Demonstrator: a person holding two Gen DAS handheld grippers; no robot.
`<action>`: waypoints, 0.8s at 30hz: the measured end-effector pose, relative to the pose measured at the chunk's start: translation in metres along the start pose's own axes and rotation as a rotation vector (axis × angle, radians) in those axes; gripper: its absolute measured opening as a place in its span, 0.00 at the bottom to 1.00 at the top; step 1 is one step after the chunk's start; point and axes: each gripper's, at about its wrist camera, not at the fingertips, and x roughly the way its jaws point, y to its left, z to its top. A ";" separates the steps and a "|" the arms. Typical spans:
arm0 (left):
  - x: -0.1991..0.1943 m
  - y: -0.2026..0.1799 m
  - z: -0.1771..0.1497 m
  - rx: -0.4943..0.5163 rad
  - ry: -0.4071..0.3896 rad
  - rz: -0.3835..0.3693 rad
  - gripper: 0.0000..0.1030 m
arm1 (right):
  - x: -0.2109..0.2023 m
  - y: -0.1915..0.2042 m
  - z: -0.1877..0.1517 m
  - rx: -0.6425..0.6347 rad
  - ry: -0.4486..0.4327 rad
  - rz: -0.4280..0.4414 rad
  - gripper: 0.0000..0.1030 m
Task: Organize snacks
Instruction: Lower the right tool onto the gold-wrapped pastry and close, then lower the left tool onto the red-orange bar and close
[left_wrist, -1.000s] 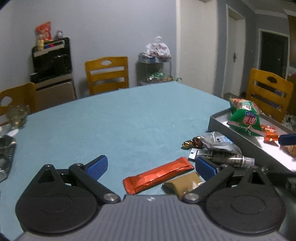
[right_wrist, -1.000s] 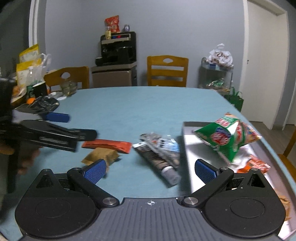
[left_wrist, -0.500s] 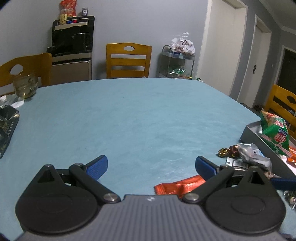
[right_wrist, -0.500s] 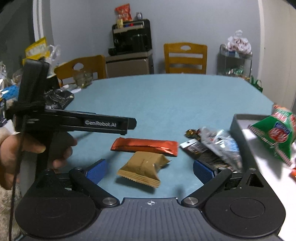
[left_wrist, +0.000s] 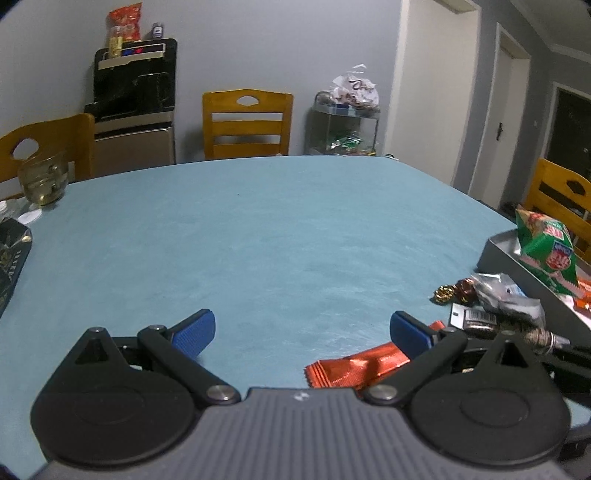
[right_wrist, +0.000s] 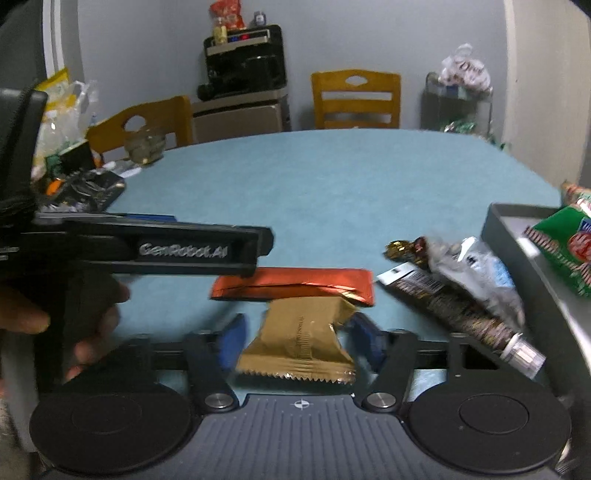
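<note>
My right gripper (right_wrist: 297, 332) has its blue pads around a tan snack packet (right_wrist: 301, 341); the jaws are closing, and the blur hides whether they touch it. Behind the packet lies an orange bar (right_wrist: 295, 288), also in the left wrist view (left_wrist: 360, 363). My left gripper (left_wrist: 301, 334) is open and empty over the blue table (left_wrist: 258, 240); its body (right_wrist: 166, 249) shows at the left of the right wrist view. A dark tube (right_wrist: 458, 314), a silver wrapper (right_wrist: 476, 269) and foil candies (right_wrist: 406, 245) lie beside a grey tray (right_wrist: 517, 243) holding a green chip bag (right_wrist: 565, 243).
A dark box (left_wrist: 11, 258) and a glass jar (left_wrist: 42, 179) stand at the table's left edge. Wooden chairs (left_wrist: 247, 123) ring the table. A black appliance (left_wrist: 135, 83) and a wire rack (left_wrist: 345, 125) stand against the back wall.
My right gripper moved forward over the tan packet and narrowed its jaws around it. My left gripper swung left, then drifted back a little, staying open.
</note>
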 end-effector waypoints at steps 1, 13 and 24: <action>0.001 -0.001 -0.001 0.004 0.001 -0.009 0.99 | 0.000 -0.001 0.000 -0.008 0.003 0.001 0.48; 0.023 -0.036 -0.008 0.204 0.085 -0.256 0.99 | -0.034 -0.036 -0.014 -0.023 0.033 0.012 0.41; 0.017 -0.034 -0.015 0.217 0.098 -0.243 0.67 | -0.040 -0.037 -0.018 -0.020 0.035 0.001 0.41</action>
